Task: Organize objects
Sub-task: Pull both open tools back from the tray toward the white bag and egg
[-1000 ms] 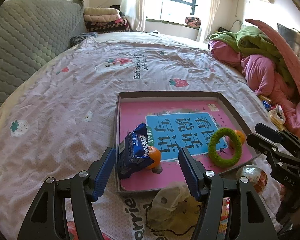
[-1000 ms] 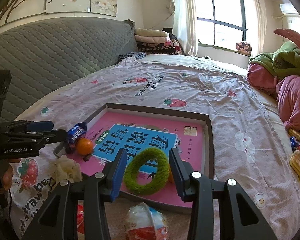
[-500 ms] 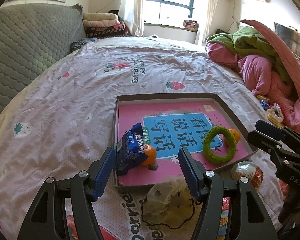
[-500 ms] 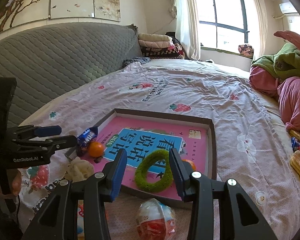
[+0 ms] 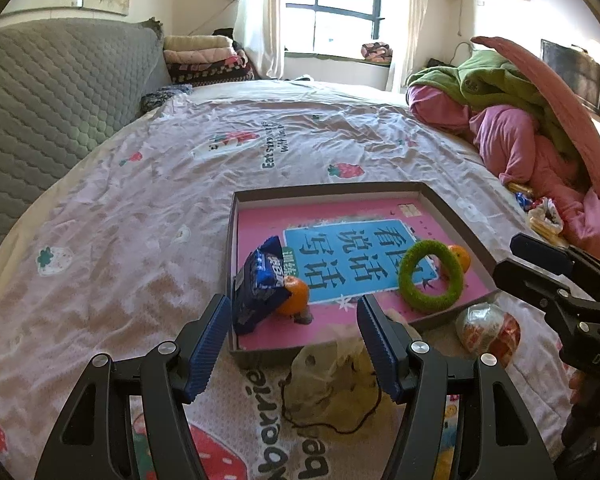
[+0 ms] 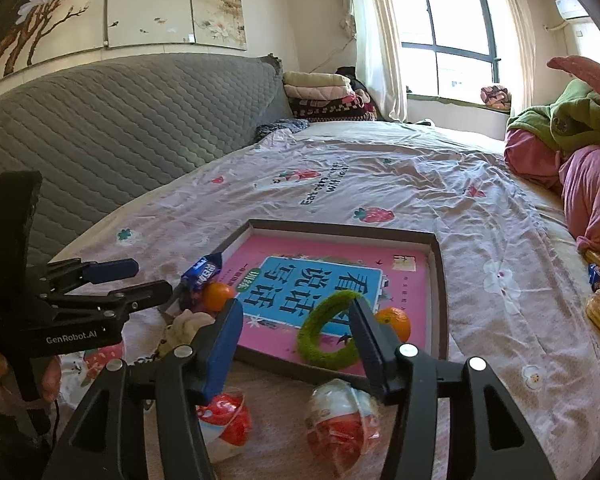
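Pink-lined tray on the bed, both tongs hanging released above its near edge.

Pale strawberry-print bedding is carrying the shallow tray [image 5: 452,216], which is holding a green fuzzy ring [image 6: 332,334], a blue snack packet [image 5: 260,284] leaning on an orange [image 5: 294,300], and a second orange [image 6: 396,322] touching the ring. Outside the tray, just beside its near wall, a crumpled cream bag [image 5: 328,384] and two red-and-white wrapped treats [image 6: 342,420] are lying loose. The left tongs [image 5: 290,346] are standing wide and empty, with the bag directly below and ahead of them. The right tongs [image 6: 296,346], whose jaws have just been opening, are gripping nothing; the wrapped treats are sitting right under them, nearer to this hand than to the left, so it is probably the better placed for them.
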